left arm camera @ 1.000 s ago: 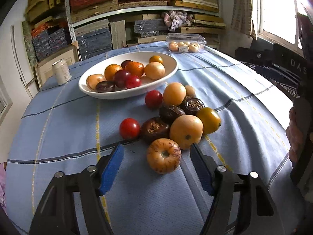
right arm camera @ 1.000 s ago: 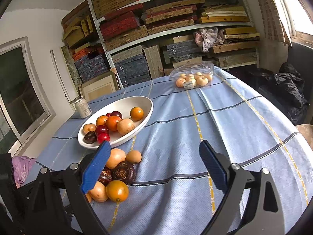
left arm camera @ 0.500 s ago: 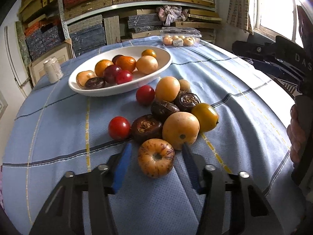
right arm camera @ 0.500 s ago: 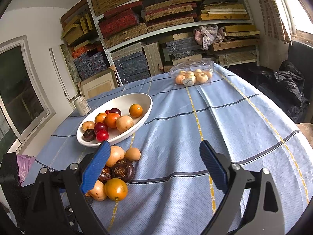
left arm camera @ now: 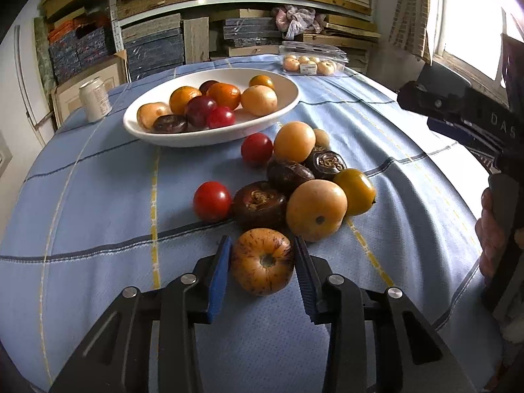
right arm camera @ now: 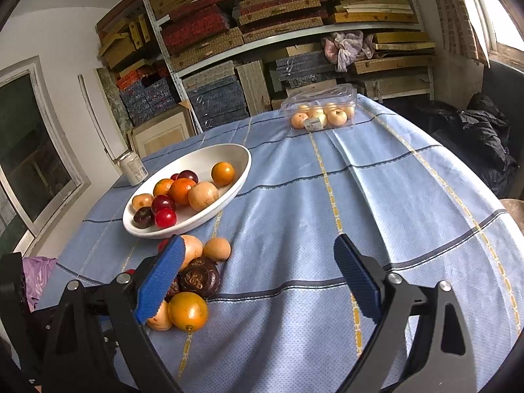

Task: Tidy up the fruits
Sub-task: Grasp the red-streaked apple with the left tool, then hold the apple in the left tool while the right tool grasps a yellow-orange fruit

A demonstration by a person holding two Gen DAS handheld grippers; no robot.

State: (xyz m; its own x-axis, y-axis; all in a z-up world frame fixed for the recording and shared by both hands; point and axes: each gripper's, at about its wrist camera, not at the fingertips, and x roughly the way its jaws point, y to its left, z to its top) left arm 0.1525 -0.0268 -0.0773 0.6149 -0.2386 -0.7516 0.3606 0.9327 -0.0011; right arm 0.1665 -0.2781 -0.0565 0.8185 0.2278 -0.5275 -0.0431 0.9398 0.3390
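the speckled orange fruit [left arm camera: 263, 266] lies on the desk [left arm camera: 98, 196] nearest the camera, apart from the white bowl [left arm camera: 288, 104]. the left tool [left arm camera: 262, 267] has just been closing and is now clamped on its sides. a straight lift is advised, clear of the neighbouring pile. the right tool [right arm camera: 258, 278] is held wide, empty.

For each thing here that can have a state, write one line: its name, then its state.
Left gripper: jaws have just been closing, pads against the speckled apple.
Speckled apple: on the cloth, stem end facing the camera.
Right gripper: jaws wide open, empty.
White bowl: partly filled with fruit.
Clear plastic box: lid shut.
Can: upright.
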